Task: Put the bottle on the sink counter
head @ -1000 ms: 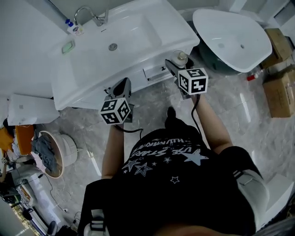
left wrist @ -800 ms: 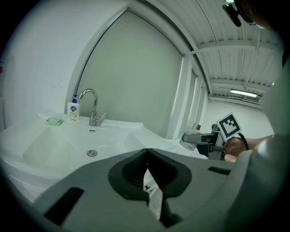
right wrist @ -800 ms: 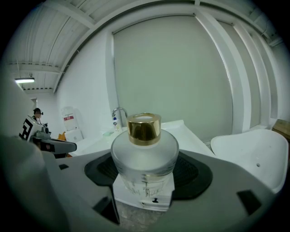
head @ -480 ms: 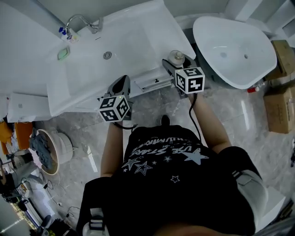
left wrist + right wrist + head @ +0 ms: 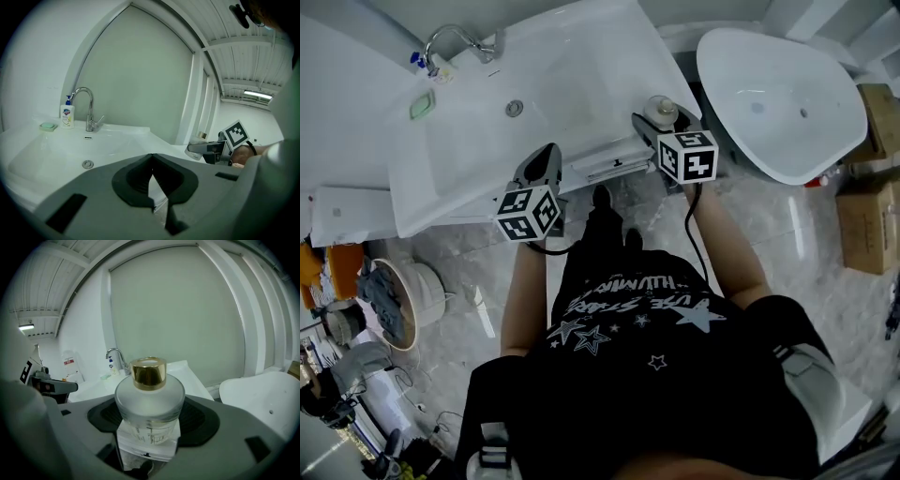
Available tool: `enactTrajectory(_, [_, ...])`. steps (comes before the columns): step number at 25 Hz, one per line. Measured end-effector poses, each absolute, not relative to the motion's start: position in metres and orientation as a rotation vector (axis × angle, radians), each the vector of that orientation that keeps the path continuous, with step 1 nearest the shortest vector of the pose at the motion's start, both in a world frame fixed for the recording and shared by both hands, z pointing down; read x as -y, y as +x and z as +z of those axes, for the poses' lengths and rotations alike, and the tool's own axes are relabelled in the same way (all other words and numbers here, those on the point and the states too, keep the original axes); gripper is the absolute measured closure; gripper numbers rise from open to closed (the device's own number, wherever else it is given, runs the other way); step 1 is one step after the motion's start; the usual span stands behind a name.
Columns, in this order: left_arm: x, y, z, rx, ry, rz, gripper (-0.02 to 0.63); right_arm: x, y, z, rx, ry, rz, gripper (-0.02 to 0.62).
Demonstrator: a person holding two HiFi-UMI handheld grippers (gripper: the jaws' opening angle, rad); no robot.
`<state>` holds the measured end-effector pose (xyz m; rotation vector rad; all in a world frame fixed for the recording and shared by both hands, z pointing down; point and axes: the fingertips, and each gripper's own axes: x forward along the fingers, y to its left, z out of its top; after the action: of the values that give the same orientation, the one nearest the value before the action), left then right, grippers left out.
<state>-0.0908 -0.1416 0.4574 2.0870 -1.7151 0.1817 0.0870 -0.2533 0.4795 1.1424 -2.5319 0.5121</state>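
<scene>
A frosted glass bottle (image 5: 149, 397) with a gold cap sits upright between the pads of my right gripper (image 5: 151, 417), which is shut on it. In the head view the bottle (image 5: 661, 112) hangs at the front right corner of the white sink counter (image 5: 609, 56), held by the right gripper (image 5: 660, 122). My left gripper (image 5: 542, 167) is at the counter's front edge, left of the bottle. Its jaws meet at the tips with nothing between them (image 5: 152, 157). The left gripper view shows the right gripper (image 5: 212, 149) and bottle (image 5: 201, 137) over the counter's right end.
A chrome faucet (image 5: 459, 39), a soap bottle (image 5: 418, 62), a green soap dish (image 5: 422, 105) and the drain (image 5: 515, 109) are on the sink. A white bathtub (image 5: 778, 94) stands right, cardboard boxes (image 5: 869, 217) beyond it. A laundry basket (image 5: 398, 295) sits on the floor left.
Both grippers have come slightly closer to the sink counter. The bottle stays held in the right gripper, near the counter's front right corner.
</scene>
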Motion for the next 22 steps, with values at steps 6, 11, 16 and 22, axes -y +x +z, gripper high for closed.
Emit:
enactTrajectory(6, [0.187,-0.101,0.463,1.671,2.117,0.185,0.598,0.289,0.078,0.483,2.501,1.170,0.504,0.275])
enactTrajectory(11, [0.231,-0.107,0.463,1.636,2.145,0.185,0.598,0.325,0.072,0.486,2.479,1.197,0.502,0.275])
enactTrajectory(16, [0.278,-0.121,0.462,1.611,2.162,0.182,0.598,0.365,0.061,0.489,2.454,1.215,0.500,0.275])
enactTrajectory(22, [0.337,-0.129,0.463,1.579,2.197,0.174,0.598,0.417,0.048,0.497,2.424,1.246,0.492,0.275])
